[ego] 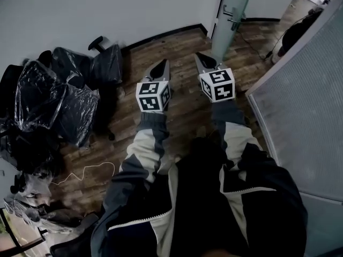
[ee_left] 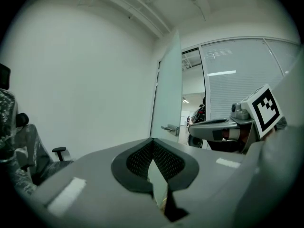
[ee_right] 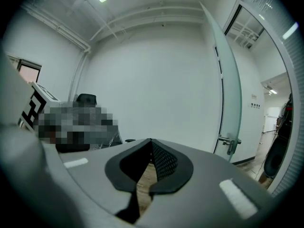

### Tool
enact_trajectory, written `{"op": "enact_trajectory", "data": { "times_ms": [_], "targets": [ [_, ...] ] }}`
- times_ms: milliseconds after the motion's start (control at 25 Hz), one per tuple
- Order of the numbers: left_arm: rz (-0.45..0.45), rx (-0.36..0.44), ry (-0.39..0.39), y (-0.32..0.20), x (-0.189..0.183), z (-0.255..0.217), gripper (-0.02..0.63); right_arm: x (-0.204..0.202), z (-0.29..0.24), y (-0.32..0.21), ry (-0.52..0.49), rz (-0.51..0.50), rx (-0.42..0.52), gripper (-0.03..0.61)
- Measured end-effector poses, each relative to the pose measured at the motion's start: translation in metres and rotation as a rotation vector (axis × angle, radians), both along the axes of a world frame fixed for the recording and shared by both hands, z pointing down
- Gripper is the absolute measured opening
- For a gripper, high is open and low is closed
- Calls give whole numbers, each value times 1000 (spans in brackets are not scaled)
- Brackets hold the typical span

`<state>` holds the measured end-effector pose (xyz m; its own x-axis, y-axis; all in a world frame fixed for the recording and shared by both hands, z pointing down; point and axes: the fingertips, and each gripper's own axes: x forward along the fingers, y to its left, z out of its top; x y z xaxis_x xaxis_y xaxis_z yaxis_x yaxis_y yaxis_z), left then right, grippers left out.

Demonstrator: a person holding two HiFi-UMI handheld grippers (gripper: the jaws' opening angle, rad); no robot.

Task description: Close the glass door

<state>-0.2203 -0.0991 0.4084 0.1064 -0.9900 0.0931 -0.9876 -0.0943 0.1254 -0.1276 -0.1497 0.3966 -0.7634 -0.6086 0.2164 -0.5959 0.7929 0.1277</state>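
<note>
Nearest, the person's dark jacket (ego: 214, 202) filled the bottom of the head view, and two grey-and-cream sleeves (ego: 147, 143) reached forward side by side. The left tool (ego: 162, 64) was closed, its tips meeting with nothing between them, and the right tool (ego: 201, 55) was likewise closed and empty. Both pointed toward 12 o'clock, near each other but apart. Under them lay a wooden floor (ego: 182, 111), bare along the line from the tools to the door. At about 8 o'clock a thin white cable (ego: 86, 171) curled on the boards. From 8 to 10 o'clock stood a cluster of office chairs (ego: 59, 98) wrapped in clear plastic, well to the left of that line. At 3 o'clock a glazed partition (ego: 305, 106) with a fine ribbed pattern ran along the right side up to the doorway. The glass door (ego: 231, 31) stood at about 1 o'clock, ahead of the right tool's tips and apart from them. It was swung open into the room and seen nearly edge-on, its metal handle (ego: 232, 16) jutting out, and neither tool touched it. At 11 o'clock ran the plain white wall (ego: 96, 9) with a dark skirting. Farthest, at 2 o'clock past the doorway, was a dark shape (ego: 297, 31) that I could not identify.
</note>
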Motion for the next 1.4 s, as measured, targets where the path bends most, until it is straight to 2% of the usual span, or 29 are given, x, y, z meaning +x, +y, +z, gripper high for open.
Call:
{"op": "enact_trajectory", "data": {
  "times_ms": [280,600,800,1160,1400],
  "targets": [
    [-29,-22,-16,-81,-32,5,2,-27,12,-89,-21,-4,-20,5],
    [-41,-8,-53,-217,-25,-16,2,-33,1,-227,-48,-29,-10,5],
    [-54,-5,-59,-276,-33,-14,2,-38,-1,-290,-62,-22,-13,5],
    [17,-16,-55,-356,-37,-5,2,-42,5,-366,-74,49,-22,5],
    [145,-12,-42,-427,-56,12,2,-46,15,-423,-72,193,-17,5]
  ]
}}
